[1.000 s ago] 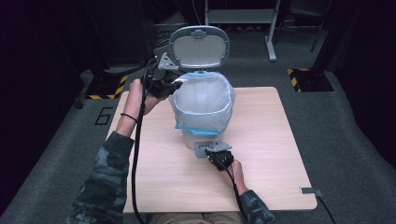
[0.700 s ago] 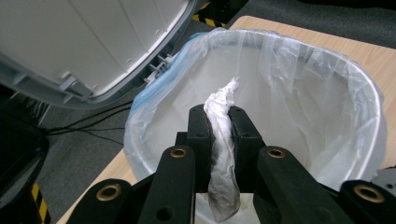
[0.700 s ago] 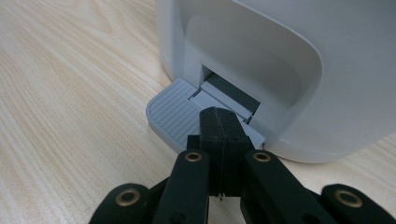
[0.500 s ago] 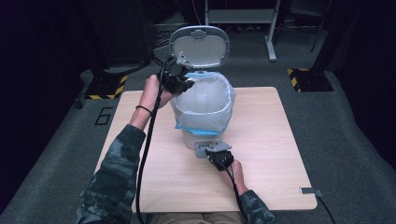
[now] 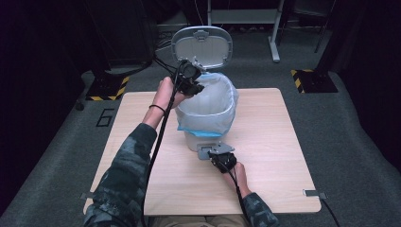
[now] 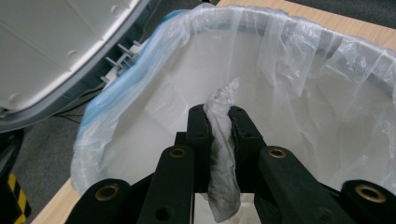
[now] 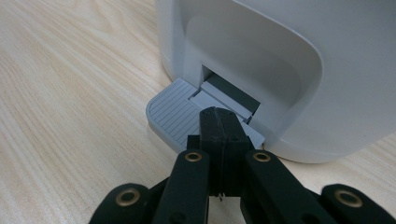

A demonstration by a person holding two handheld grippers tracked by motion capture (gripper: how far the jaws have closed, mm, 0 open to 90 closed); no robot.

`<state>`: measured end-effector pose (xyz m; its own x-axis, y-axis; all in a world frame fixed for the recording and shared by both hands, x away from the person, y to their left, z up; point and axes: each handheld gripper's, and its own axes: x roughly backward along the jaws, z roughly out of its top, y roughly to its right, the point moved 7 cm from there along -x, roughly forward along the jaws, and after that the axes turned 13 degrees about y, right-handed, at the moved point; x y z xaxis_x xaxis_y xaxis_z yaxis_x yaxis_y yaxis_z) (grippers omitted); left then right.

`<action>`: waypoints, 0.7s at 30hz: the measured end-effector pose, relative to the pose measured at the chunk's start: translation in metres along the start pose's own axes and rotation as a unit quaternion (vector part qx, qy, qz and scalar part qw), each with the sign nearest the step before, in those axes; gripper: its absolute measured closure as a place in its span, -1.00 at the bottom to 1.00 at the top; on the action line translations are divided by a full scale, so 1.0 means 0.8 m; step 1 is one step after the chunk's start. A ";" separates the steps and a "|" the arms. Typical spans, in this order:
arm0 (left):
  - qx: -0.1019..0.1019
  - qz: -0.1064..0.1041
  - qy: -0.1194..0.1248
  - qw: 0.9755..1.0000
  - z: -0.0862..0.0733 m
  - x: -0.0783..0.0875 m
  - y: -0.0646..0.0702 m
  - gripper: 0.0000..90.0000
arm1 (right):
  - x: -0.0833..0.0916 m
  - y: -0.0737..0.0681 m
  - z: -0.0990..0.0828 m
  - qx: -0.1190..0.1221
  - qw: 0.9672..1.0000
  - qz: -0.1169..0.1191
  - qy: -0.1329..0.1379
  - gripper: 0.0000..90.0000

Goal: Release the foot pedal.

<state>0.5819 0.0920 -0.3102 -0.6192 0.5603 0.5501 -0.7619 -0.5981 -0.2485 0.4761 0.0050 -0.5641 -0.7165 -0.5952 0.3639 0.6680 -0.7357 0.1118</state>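
- The left gripper has its jaws pinched on a crumpled wad of clear plastic; the wad sticks out above the jaw tips and hangs below them.
- Seen from the left gripper view, that pinched wad hangs over the open mouth of the bin, with the white inside of the liner bag beyond it.
- The liner bag is folded over the bin's rim all round, with a light blue edge on the left side of that view.
- In the high view the left gripper sits at the far left of the bin's rim, just below the raised lid, which stands upright at the far side.
- The right gripper has its jaws pressed together with nothing between them; their tips rest on the grey ribbed pedal.
- The pedal juts from a recess at the foot of the white pedal bin, flat to the wooden table.
- In the high view the right gripper lies at the near side of the bin, held by a hand coming in from the near edge.
- The bin stands about mid-table, a little toward the far edge; the left forearm, in a camouflage sleeve, reaches across the table's left half to it.
- A black cable trails back along that arm.
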 end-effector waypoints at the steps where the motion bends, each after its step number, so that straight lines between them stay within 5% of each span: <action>1: 0.004 -0.002 -0.001 1.000 -0.001 -0.003 0.001 0.79 | 0.000 0.000 0.000 0.000 1.000 0.000 0.000 1.00; 6: -0.002 -0.007 -0.014 1.000 -0.003 -0.014 0.002 0.78 | 0.000 0.000 0.000 0.000 1.000 0.000 0.000 1.00; 15: 0.019 -0.010 -0.023 1.000 -0.007 -0.025 0.003 0.70 | 0.000 0.002 0.000 0.004 1.000 -0.002 0.000 1.00; 17: 0.035 0.003 -0.019 0.999 -0.005 -0.024 -0.003 0.15 | 0.000 0.002 0.000 0.003 1.000 -0.002 0.000 1.00; 18: 0.047 0.000 -0.016 0.999 -0.004 -0.022 -0.003 -0.44 | 0.000 0.001 0.000 0.001 1.000 -0.001 -0.001 1.00; 21: 0.054 -0.001 -0.006 0.999 0.000 -0.012 -0.004 -0.92 | 0.000 0.001 0.000 0.001 1.000 -0.001 -0.001 1.00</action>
<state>0.5902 0.0888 -0.3149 -0.6158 0.5549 0.5594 -0.7373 -0.6562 -0.1606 0.4766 0.0043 -0.5642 -0.7178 -0.5928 0.3651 0.6667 -0.7364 0.1151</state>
